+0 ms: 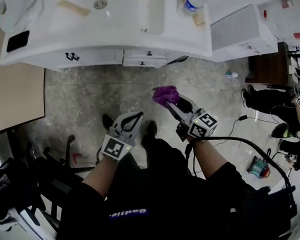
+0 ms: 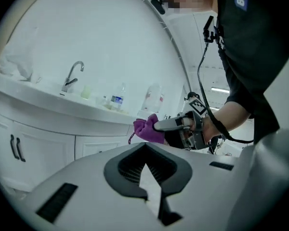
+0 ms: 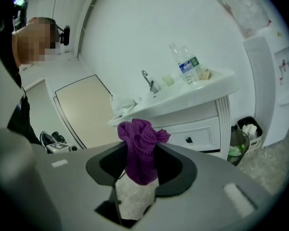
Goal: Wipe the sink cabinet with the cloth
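In the head view the top edge cuts off the far side of the sink cabinet (image 1: 90, 59) and the bottle (image 1: 194, 0) near its right edge; the label is too small to read. The right gripper (image 1: 174, 104) covers the cloth (image 1: 164, 94)'s near part

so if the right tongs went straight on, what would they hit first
Probably the sink cabinet's drawer front, under the counter edge; the purple cloth held in the right tongs would touch first. Nothing shows in between, though depth is unclear.
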The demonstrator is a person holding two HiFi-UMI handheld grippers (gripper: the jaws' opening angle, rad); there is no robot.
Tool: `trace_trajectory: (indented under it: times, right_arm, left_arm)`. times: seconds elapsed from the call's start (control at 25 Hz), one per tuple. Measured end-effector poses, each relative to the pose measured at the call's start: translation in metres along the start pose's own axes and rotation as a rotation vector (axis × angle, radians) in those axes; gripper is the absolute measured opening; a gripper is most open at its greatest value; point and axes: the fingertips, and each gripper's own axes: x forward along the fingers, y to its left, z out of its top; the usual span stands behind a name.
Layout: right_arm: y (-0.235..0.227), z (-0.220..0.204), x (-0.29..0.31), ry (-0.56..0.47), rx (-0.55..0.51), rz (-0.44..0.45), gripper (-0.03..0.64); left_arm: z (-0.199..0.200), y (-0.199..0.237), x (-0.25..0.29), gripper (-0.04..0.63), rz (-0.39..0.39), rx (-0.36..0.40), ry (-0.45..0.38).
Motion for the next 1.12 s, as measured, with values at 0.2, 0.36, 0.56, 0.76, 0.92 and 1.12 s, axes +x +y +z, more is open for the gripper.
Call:
trace_trajectory:
  times: [0.2,0.36,0.56,0.76,0.92,1.12]
  right_arm:
    - [0.057,0.06,-0.06,-0.02,-0.076,0.028,0.158]
    - [0.096,0.092,-0.112,-0.021,-0.083,0.082,0.158]
    - [0.132,0.109,-0.16,-0.004,-0.142,0.173,0.158]
    - [0.164,0.107,-0.193,-0.012,-0.135,0.193,0.158]
    - [0.204,0.101,-0.207,-0.045,-0.131,0.198,0.158]
    - [0.266,0.09,-0.209,-0.096,-0.125,0.18,0.158]
  left_arm:
    - [0.098,-0.051,-0.021,0.002,-0.009,0.055,0.015]
    - [0.143,-0.092,-0.051,0.002,0.067,0.05,0.014]
    - [0.179,-0.141,-0.078,0.002,0.196,0.028,-0.031]
    - [0.223,-0.216,-0.088,0.002,0.089,0.06,-0.072]
    - [0.249,-0.249,-0.104,0.002,-0.012,0.127,-0.083]
    - [0.257,-0.253,-0.154,0.002,-0.066,0.13,-0.113]
